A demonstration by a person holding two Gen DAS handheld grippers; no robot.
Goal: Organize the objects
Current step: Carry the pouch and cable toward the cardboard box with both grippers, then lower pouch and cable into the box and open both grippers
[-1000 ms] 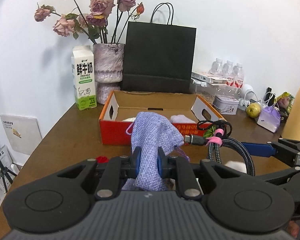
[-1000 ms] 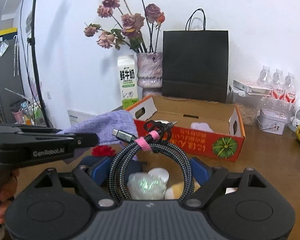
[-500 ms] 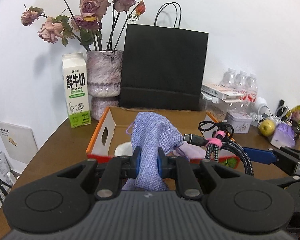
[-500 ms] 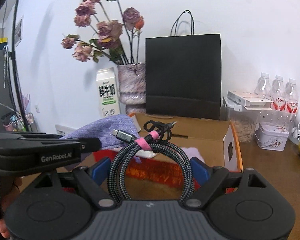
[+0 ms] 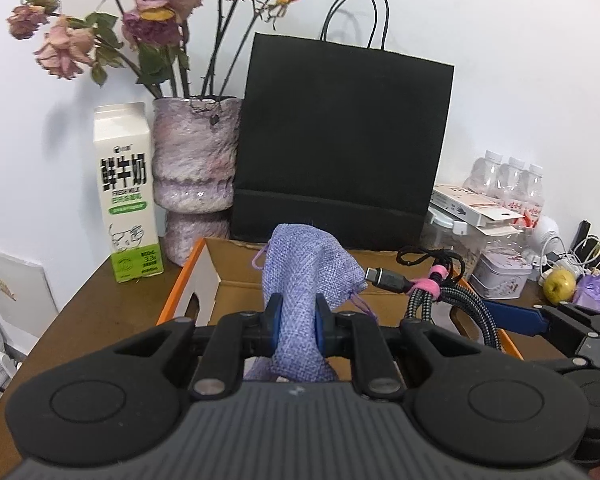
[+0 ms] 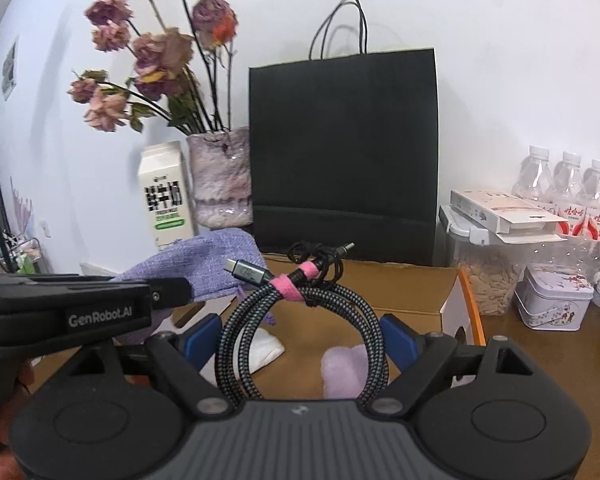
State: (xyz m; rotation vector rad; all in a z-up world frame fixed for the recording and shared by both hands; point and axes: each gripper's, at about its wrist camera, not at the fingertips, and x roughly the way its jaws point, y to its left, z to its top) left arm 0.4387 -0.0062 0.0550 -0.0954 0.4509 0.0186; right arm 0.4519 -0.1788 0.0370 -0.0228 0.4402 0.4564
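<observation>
Both grippers advanced over the box (image 5: 204, 276); left gripper (image 5: 296, 316) pinches pouch (image 5: 304, 268), right gripper (image 6: 300, 336) seemingly spread around coiled cable (image 6: 300, 312), box floor at 12 o'clock.

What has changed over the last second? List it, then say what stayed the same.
Both grippers moved forward and now sit over the open cardboard box, whose red front has dropped out of view. The left gripper stayed shut on the purple pouch; the right gripper kept the coiled cable. Nothing was released. The milk carton, vase and black bag did not move.
</observation>
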